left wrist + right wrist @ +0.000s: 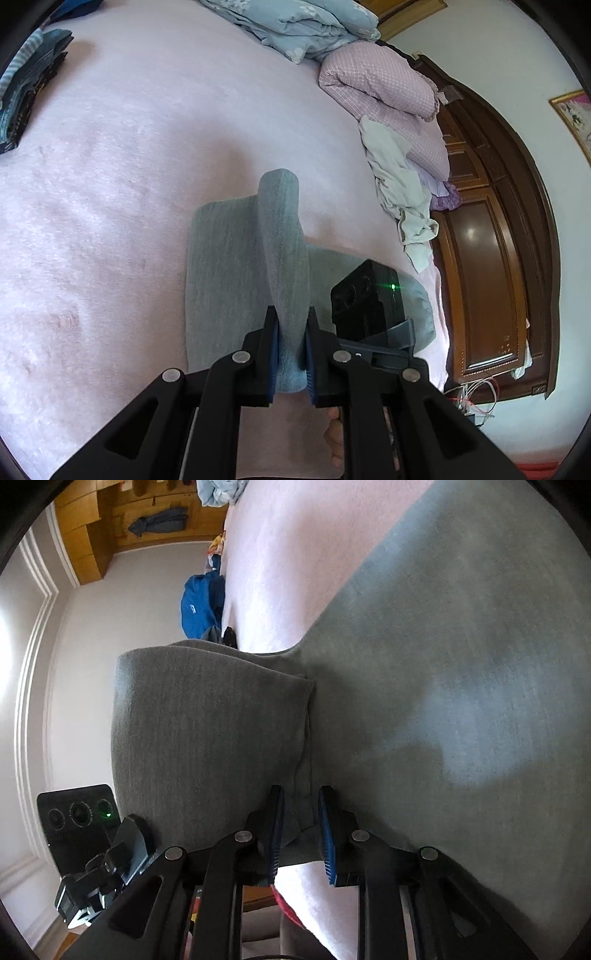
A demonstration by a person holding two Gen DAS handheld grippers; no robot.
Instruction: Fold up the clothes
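A grey-blue garment (225, 266) lies on the pink bed (147, 147). My left gripper (291, 332) is shut on a raised fold of the garment, which arches up from the flat part. In the right wrist view the same garment (461, 664) spreads over the bed (288, 554). My right gripper (301, 823) is shut on an edge of it, with a lifted flap (207, 731) hanging to the left. The right gripper's camera body (365, 306) shows just right of my left gripper.
A stack of folded dark and striped clothes (33, 85) sits at the bed's far left. Rolled quilts (384, 92) and crumpled white clothes (402, 192) lie along the right edge by a wooden headboard (487, 258). A blue bag (201, 605) lies on the floor.
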